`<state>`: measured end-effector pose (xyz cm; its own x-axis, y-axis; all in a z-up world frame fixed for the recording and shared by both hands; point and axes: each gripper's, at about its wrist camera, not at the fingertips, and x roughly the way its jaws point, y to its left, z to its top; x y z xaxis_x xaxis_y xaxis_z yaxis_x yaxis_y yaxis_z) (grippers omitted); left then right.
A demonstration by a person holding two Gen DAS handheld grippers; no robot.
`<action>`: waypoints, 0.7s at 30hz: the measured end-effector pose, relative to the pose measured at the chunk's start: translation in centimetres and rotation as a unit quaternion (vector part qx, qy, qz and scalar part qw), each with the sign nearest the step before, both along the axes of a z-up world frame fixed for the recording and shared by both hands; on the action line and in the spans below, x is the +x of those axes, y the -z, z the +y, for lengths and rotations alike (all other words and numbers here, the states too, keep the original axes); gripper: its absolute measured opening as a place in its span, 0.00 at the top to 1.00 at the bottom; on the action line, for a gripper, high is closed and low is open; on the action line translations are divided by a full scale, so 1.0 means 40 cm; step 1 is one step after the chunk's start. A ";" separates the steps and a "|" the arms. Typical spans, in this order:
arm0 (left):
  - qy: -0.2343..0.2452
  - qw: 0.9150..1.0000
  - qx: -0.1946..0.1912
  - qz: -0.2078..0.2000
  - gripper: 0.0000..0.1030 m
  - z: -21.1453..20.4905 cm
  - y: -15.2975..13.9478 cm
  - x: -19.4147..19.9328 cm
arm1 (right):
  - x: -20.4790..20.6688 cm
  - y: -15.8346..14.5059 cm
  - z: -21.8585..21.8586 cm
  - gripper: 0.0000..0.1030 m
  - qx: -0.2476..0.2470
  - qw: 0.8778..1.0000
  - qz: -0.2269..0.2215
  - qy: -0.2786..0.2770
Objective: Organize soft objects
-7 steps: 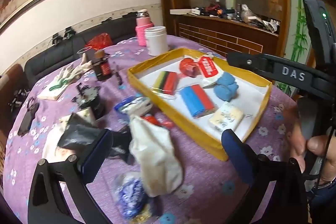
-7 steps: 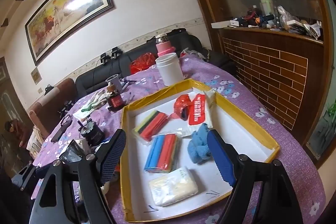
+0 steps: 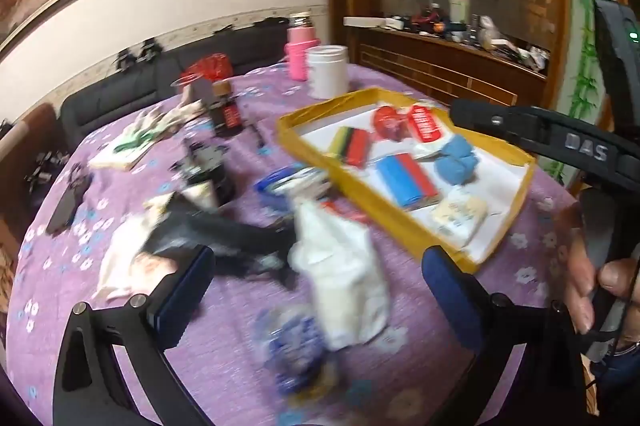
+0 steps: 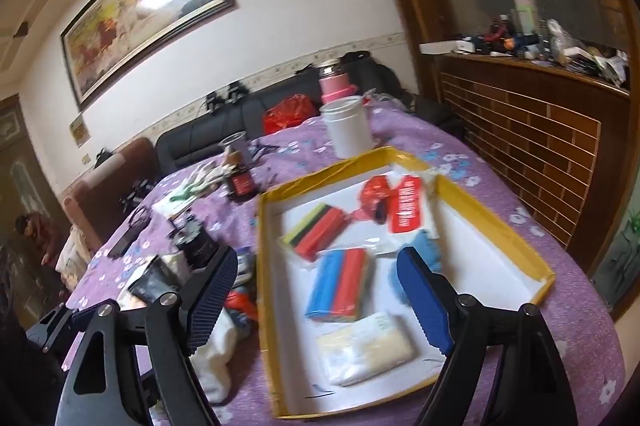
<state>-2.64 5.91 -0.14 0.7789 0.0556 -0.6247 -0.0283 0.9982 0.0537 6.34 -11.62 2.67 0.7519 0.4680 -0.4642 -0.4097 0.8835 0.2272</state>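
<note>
Left wrist view: the left tongs (image 3: 316, 276) stand wide open and empty above the white cloth bundle (image 3: 344, 278) lying on the bench (image 3: 240, 326) beside the yellow tray (image 3: 384, 202). Closing blind could snag the blue packet (image 3: 294, 350) nearby. "DAS" reads on the right tongs' arm (image 3: 586, 150).

Right wrist view: the right tongs (image 4: 316, 300) gape empty over the tray's blue-red pack (image 4: 342, 284); labels are unreadable.
</note>
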 end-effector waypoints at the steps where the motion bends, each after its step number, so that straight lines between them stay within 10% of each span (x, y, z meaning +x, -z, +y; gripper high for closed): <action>1: -0.017 1.000 -0.004 0.005 0.00 0.039 0.012 -0.011 | -0.011 0.005 0.023 0.17 -0.006 1.000 0.000 -0.012; 6: -0.092 0.994 -0.030 0.041 0.00 0.197 0.060 -0.049 | -0.066 0.034 0.170 0.14 -0.047 0.991 0.037 -0.121; 12: -0.163 0.983 -0.026 0.075 0.00 0.343 0.110 -0.089 | -0.186 0.131 0.299 0.14 -0.159 0.943 0.115 -0.269; 21: -0.148 0.982 -0.070 0.088 0.00 0.373 0.128 -0.089 | -0.148 0.238 0.358 0.31 -0.191 0.945 0.166 -0.205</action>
